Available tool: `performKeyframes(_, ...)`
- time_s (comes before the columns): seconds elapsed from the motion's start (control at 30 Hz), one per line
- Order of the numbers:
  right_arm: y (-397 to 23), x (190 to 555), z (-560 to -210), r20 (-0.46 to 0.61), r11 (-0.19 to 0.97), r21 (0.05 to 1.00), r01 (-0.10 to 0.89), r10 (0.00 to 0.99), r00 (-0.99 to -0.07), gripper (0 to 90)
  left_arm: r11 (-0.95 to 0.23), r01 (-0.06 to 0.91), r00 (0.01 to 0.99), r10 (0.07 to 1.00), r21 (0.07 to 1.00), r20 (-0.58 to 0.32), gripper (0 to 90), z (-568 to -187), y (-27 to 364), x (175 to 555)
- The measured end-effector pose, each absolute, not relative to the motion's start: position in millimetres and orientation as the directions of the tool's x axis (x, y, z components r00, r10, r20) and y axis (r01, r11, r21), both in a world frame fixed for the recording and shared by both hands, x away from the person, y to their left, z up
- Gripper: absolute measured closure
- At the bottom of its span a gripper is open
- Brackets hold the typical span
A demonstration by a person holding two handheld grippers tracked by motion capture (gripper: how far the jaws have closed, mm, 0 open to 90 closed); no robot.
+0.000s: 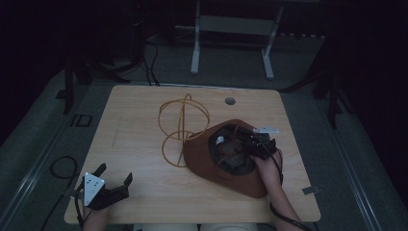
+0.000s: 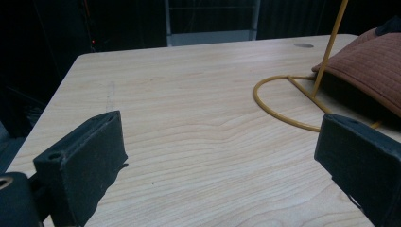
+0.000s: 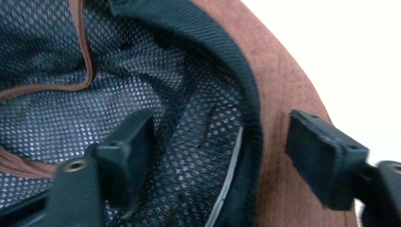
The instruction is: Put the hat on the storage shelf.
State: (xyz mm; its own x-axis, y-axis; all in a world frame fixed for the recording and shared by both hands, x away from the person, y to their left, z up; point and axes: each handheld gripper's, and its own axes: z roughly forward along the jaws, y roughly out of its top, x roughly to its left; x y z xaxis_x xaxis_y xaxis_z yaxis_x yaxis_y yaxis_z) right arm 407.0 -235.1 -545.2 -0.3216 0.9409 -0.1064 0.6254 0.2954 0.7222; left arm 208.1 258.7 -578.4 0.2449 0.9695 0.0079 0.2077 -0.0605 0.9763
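A brown brimmed hat [image 1: 197, 155] lies upside down on the right half of the wooden table [image 1: 139, 110], its dark mesh lining [image 3: 142, 71] facing up. My right gripper [image 1: 255, 144] is open at the hat's right edge. In the right gripper view [image 3: 220, 130] one jaw sits inside over the mesh and the other outside over the brown brim [image 3: 279, 94], with the black rim band between them. A yellow wire stand [image 1: 183, 122] stands just left of the hat, its base ring [image 2: 288, 101] flat on the table. My left gripper [image 1: 115, 172] rests open and empty at the front left corner [image 2: 222, 151].
A round grommet hole [image 1: 230, 101] sits near the table's far edge. Beyond the table, white frame legs [image 1: 231, 43] stand on the grey floor. A black cable [image 1: 62, 168] loops on the floor at the left. A small grey tab [image 1: 310, 190] lies at the front right corner.
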Motion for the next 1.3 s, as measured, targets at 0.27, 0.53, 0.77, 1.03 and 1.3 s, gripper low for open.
performKeyframes(0.27, -226, 404, -551, -0.253, 0.370, 0.695, 0.616, 0.928, -0.273, 67.3, -0.057, 0.208, 0.246, 0.969, 0.976, 0.004, 3.2, -579, 259, 208)
performKeyframes(0.53, -235, 398, -542, -0.251, 0.349, 0.744, 0.570, 0.936, -0.246, 84.2, -0.057, 0.210, 0.246, 0.969, 0.976, 0.004, 3.2, -579, 258, 209)
performKeyframes(0.77, -244, 390, -520, -0.179, 0.287, 0.804, 0.521, 0.952, -0.248, 84.6, -0.056, 0.207, 0.247, 0.969, 0.977, 0.003, 3.2, -579, 258, 209)
performKeyframes(1.03, -256, 383, -496, -0.103, 0.221, 0.848, 0.482, 0.960, -0.260, 84.6, -0.006, 0.183, 0.248, 0.968, 0.983, -0.040, 3.2, -579, 261, 208)
performKeyframes(1.3, -264, 373, -471, -0.085, 0.184, 0.886, 0.425, 0.967, -0.242, 84.8, -0.023, 0.208, 0.234, 0.972, 0.978, -0.027, 4.2, -581, 262, 211)
